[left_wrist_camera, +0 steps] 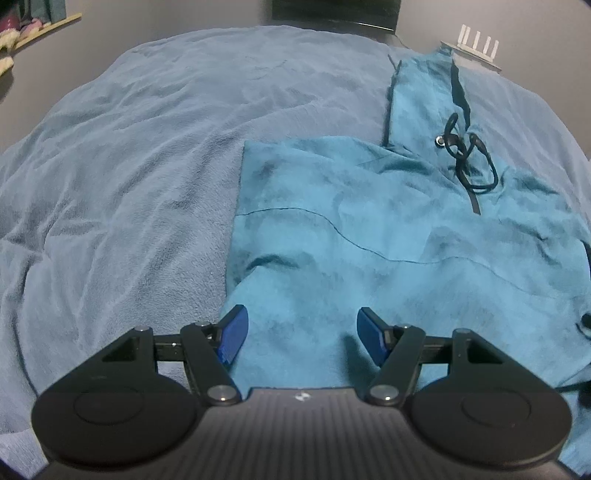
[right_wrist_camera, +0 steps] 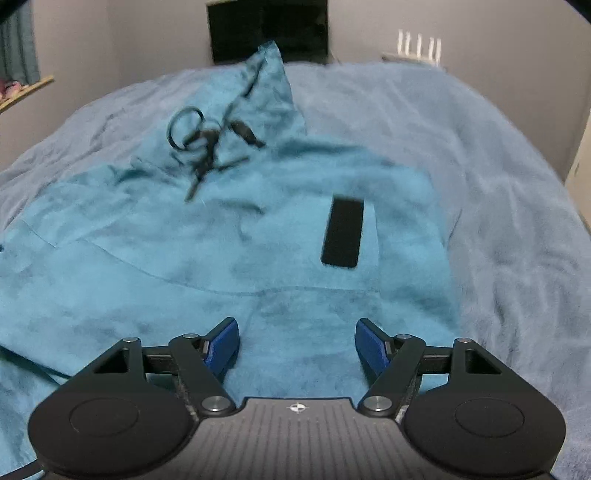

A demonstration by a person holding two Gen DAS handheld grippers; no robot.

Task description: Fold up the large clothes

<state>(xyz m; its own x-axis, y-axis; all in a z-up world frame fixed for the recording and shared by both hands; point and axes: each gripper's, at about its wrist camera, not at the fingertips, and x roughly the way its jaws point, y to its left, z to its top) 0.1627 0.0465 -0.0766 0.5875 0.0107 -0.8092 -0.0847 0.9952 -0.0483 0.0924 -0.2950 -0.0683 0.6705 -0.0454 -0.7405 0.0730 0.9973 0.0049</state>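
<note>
A teal hoodie (left_wrist_camera: 369,229) lies spread on a blue-grey blanket, its hood pointing away and black drawstrings (left_wrist_camera: 467,155) tangled at the neck. It fills the right wrist view too (right_wrist_camera: 184,258), with a black patch (right_wrist_camera: 341,230) on it. My left gripper (left_wrist_camera: 302,334) is open and empty, over the hoodie's near left part. My right gripper (right_wrist_camera: 296,345) is open and empty, over the hoodie's near right part. Both have blue pads.
The blue-grey blanket (left_wrist_camera: 129,166) covers the bed on both sides (right_wrist_camera: 498,203). A dark screen (right_wrist_camera: 267,29) stands against the far wall. A white router with antennas (left_wrist_camera: 476,48) sits at the back right. A shelf (left_wrist_camera: 40,26) is at the far left.
</note>
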